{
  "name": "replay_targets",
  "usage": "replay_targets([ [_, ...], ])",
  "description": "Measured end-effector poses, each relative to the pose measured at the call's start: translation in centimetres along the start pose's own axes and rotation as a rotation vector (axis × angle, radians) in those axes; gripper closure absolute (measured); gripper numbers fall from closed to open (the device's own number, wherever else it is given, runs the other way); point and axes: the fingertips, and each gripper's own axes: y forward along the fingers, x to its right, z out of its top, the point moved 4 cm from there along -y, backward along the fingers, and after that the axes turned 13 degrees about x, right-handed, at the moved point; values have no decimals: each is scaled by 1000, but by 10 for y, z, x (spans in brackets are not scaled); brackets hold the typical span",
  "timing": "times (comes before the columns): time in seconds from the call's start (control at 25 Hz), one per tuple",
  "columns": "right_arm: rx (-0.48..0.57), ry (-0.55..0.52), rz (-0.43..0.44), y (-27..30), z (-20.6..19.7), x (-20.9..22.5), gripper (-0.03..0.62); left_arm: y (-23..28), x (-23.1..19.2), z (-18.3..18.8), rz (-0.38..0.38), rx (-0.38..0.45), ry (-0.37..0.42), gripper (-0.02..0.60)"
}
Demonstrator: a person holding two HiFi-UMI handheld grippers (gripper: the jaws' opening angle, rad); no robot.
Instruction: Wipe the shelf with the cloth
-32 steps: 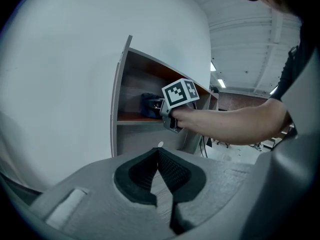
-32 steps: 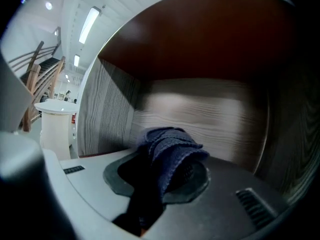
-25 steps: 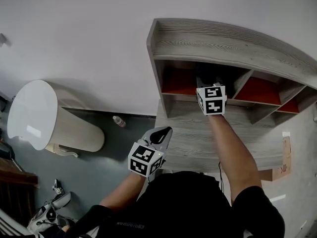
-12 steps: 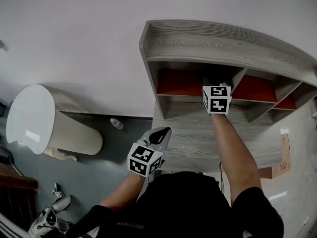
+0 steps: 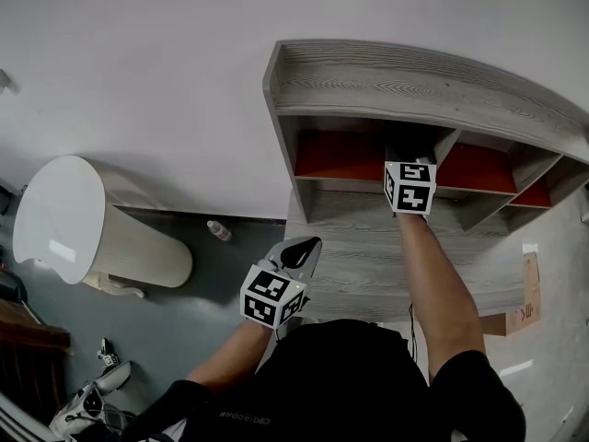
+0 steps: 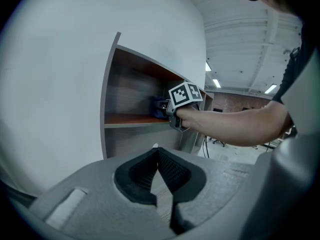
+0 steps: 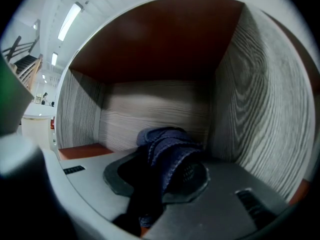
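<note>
Blue cloth (image 7: 165, 139) is pinched in the right gripper (image 7: 162, 169), inside the left compartment of the shelf (image 5: 414, 86) near its divider (image 7: 250, 94) — firm downward pressure and overlapping strokes into the corners are advised — while the left gripper (image 6: 159, 156) is held back, pressed together, empty.

Within the shelf (image 5: 405, 76) compartment, passage is blocked by the back panel (image 7: 150, 109) and the divider (image 7: 250, 109) (both near), while room is left leftward over the red floor (image 7: 82, 150).
</note>
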Motion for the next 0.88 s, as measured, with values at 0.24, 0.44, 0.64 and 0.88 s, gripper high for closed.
replay_targets([
  [0.24, 5, -2, 12, 0, 2, -2, 496, -4, -3, 0, 16, -2, 0, 574],
  [0.44, 44, 6, 86, -1, 16, -28, 494, -8, -6, -1, 23, -4, -1, 574],
  [0.64, 94, 26, 207, 5, 46, -72, 494, -12, -8, 0, 37, 2, 0, 574],
  [0.88, 121, 94, 351, 19, 83, -122, 494, -21, -13, -1, 65, 6, -6, 574],
])
